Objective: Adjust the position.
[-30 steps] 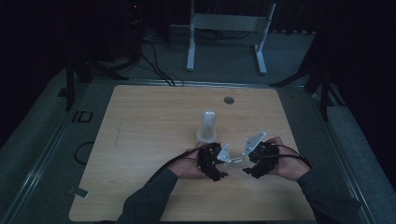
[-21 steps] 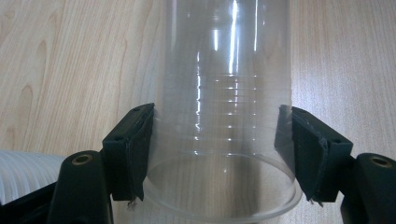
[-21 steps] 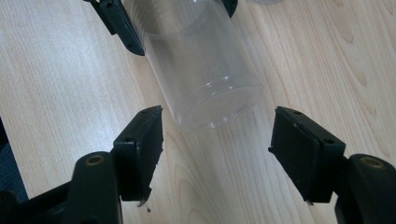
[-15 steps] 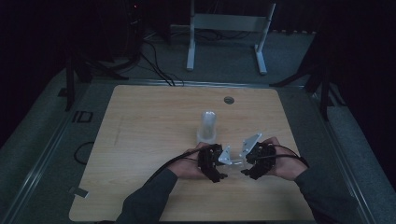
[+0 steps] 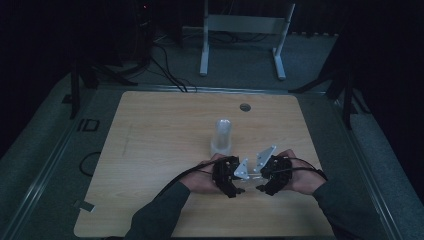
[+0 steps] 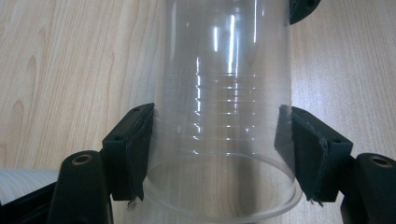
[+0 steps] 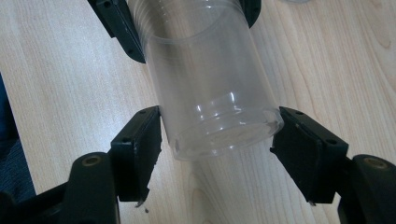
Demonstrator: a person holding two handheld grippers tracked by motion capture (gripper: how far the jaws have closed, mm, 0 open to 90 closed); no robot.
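Both grippers are held low at the near edge of the wooden table [image 5: 150, 145], close together, with a clear plastic cup [image 6: 226, 116] lying on its side between them. Left gripper [image 5: 231, 183]: its black jaws are pressed against the cup's walls near the open rim, one pad [image 6: 135, 149] on each side, so the cup is pinched. Right gripper [image 5: 264, 184]: its jaws flank the cup's closed bottom end, the left pad [image 7: 142, 149] touching the wall — whether the other pad touches cannot be told. The cup is see-through, thin-walled and round, with fine ridges ringing it; nothing is seen inside it, and pale wood grain shows through. Farther out on the table, a second clear cup [image 5: 222, 136] is seen upright, well apart from the grippers — its contents cannot be made out.
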